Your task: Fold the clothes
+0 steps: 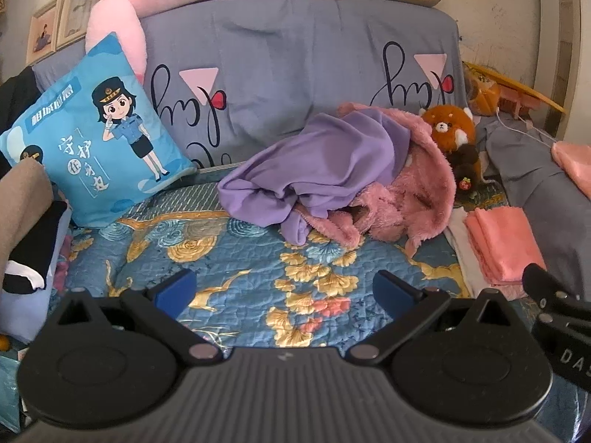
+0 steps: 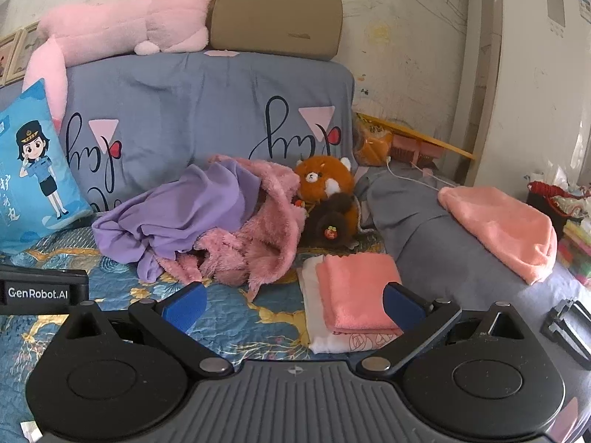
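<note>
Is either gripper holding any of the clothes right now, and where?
Nothing is held. The left gripper and right gripper are both open and empty above the quilt.

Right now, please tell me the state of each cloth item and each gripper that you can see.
Left gripper: open, holding nothing.
Right gripper: open, holding nothing.
Purple garment: crumpled, unfolded.
Pink fleece garment: crumpled, partly under the purple one.
Salmon towel: folded flat.
White cloth: folded, under the towel.

Purple garment, pink fleece

Crumpled purple garment atop pink fleece
</note>
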Available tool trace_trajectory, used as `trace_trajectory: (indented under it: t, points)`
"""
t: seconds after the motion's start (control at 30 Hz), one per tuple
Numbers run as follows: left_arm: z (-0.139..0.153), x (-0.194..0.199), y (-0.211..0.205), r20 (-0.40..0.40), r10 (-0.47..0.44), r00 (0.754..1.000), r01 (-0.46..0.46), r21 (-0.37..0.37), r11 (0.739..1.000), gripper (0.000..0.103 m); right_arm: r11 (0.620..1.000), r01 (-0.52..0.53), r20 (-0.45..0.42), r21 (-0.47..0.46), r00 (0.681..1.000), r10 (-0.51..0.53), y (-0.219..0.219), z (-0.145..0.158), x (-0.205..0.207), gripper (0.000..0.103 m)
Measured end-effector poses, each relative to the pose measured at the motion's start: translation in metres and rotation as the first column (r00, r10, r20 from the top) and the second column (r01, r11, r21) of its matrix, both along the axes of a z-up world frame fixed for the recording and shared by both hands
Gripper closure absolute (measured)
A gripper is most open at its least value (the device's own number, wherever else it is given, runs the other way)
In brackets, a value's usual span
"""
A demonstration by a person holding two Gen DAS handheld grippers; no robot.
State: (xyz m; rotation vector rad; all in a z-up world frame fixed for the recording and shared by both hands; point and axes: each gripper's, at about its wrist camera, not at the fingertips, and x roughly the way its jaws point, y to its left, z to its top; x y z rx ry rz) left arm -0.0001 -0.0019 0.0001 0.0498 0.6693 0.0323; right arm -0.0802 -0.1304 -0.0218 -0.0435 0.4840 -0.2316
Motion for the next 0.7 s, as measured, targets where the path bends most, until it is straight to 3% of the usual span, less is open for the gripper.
trace_trajectory:
  t: [0.7]
  points:
    - [0.006, -0.008, -0.002, 0.003, 0.001, 1.0, -0.001, -0.011, 1.0, 0.0, 1.0, -0.006, -0.025, 0.017, 1.0, 0.007, 0.003, 0.003, -0.004, 0.0]
